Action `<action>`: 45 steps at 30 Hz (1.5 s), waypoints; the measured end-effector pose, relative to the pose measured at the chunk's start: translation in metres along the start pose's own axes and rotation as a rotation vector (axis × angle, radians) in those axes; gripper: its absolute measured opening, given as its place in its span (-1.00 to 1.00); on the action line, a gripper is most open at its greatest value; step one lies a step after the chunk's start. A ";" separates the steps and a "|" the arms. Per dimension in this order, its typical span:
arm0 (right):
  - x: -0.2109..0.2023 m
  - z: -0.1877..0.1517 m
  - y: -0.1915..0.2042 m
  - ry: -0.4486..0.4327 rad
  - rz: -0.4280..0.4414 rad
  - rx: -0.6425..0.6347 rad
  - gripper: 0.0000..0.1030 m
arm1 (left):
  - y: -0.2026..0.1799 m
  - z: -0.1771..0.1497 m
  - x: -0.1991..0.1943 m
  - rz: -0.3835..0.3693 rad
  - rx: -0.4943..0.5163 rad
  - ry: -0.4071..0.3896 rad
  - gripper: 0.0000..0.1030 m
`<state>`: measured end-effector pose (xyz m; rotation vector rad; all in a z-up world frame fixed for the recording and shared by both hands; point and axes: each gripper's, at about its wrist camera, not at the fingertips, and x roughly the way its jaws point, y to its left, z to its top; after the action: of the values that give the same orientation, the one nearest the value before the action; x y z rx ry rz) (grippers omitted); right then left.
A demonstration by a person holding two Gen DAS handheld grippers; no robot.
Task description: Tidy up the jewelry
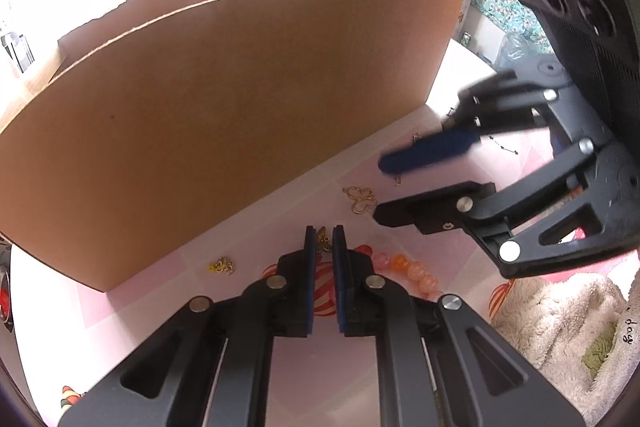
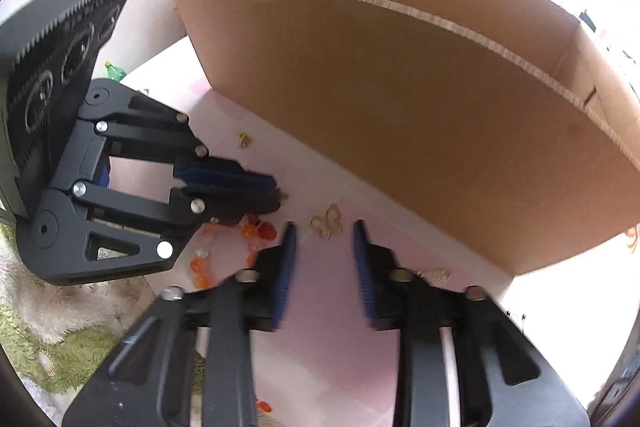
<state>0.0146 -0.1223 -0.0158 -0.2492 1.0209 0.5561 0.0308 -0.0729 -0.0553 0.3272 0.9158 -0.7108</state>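
Nearby, gold wire butterfly pendant (image 2: 327,223), corrugated cardboard box (image 2: 400,99)

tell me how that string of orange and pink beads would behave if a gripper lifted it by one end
The bead string would probably hang limp and swing, since it already lies in a loose curve on the pink table surface. The round, glossy beads look smooth, so they may slip between flat pads. Pushed, they would likely roll or snake sideways rather than slide as one piece.
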 end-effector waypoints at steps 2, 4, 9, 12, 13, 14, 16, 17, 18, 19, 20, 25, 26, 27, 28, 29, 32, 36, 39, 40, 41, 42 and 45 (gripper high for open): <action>0.001 0.004 -0.001 0.001 0.005 -0.018 -0.40 | 0.000 0.000 0.000 0.000 -0.001 0.000 -0.85; 0.006 0.007 -0.001 0.007 0.019 -0.035 -0.40 | 0.000 -0.001 0.001 0.000 -0.003 -0.001 -0.85; 0.016 0.005 -0.011 0.023 0.026 -0.078 -0.45 | 0.001 -0.001 0.001 -0.001 -0.006 0.000 -0.85; 0.020 0.008 -0.006 0.031 0.020 -0.087 -0.74 | 0.000 -0.001 0.001 -0.004 -0.007 -0.001 -0.85; 0.019 0.008 -0.006 0.036 0.024 -0.084 -0.74 | 0.000 -0.001 0.001 -0.004 -0.008 -0.002 -0.85; 0.019 0.008 -0.006 0.037 0.024 -0.086 -0.74 | 0.000 0.000 0.001 -0.004 -0.008 -0.002 -0.85; 0.017 0.008 -0.007 0.032 0.020 -0.084 -0.75 | 0.000 0.000 0.000 -0.003 -0.007 -0.002 -0.85; 0.016 0.008 -0.008 0.030 0.022 -0.082 -0.75 | 0.000 0.000 0.000 -0.003 -0.007 -0.003 -0.85; 0.015 0.007 -0.009 0.029 0.025 -0.075 -0.75 | 0.000 0.000 0.000 -0.003 -0.007 -0.002 -0.85; 0.016 0.007 -0.009 0.028 0.026 -0.071 -0.75 | 0.000 0.000 0.000 -0.004 -0.008 -0.002 -0.85; 0.016 0.006 -0.010 0.026 0.026 -0.067 -0.75 | 0.000 0.000 0.000 -0.003 -0.007 -0.002 -0.85; 0.022 0.008 -0.012 0.023 0.034 -0.048 -1.00 | 0.000 0.001 0.000 -0.002 -0.006 -0.002 -0.85; 0.020 0.008 -0.013 0.023 0.030 -0.046 -1.00 | -0.001 0.001 0.000 -0.002 -0.007 -0.002 -0.85; 0.019 0.008 -0.014 0.024 0.022 -0.044 -1.00 | -0.001 0.001 0.001 -0.002 -0.007 -0.002 -0.85; 0.019 0.007 -0.015 0.022 0.018 -0.040 -1.00 | -0.001 0.000 0.001 -0.002 -0.007 -0.002 -0.85; 0.021 0.006 -0.017 0.020 0.021 -0.030 -1.00 | -0.001 0.000 0.001 -0.002 -0.006 -0.002 -0.85; 0.013 0.004 -0.024 -0.003 0.033 0.031 -0.94 | -0.001 0.000 0.002 -0.001 -0.007 -0.001 -0.85; 0.001 -0.003 -0.026 -0.038 0.002 0.121 -0.33 | 0.002 -0.001 0.003 -0.013 -0.025 -0.009 -0.85; -0.010 -0.017 -0.028 -0.057 -0.050 0.216 -0.10 | 0.006 -0.006 0.006 -0.023 -0.037 -0.019 -0.85; -0.016 -0.022 -0.029 -0.070 -0.066 0.253 0.04 | 0.006 -0.006 0.007 -0.026 -0.039 -0.021 -0.85; -0.021 -0.027 -0.029 -0.084 -0.082 0.285 0.07 | 0.006 -0.007 0.007 -0.028 -0.038 -0.022 -0.85; -0.029 -0.031 -0.027 -0.100 -0.096 0.320 0.13 | 0.007 -0.008 0.008 -0.028 -0.038 -0.022 -0.85; -0.046 -0.041 -0.028 -0.154 -0.137 0.383 0.27 | 0.005 -0.007 0.009 -0.015 -0.032 -0.014 -0.85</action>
<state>-0.0184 -0.1786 0.0015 0.0627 0.9319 0.2438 0.0337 -0.0696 -0.0668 0.2873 0.9160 -0.7106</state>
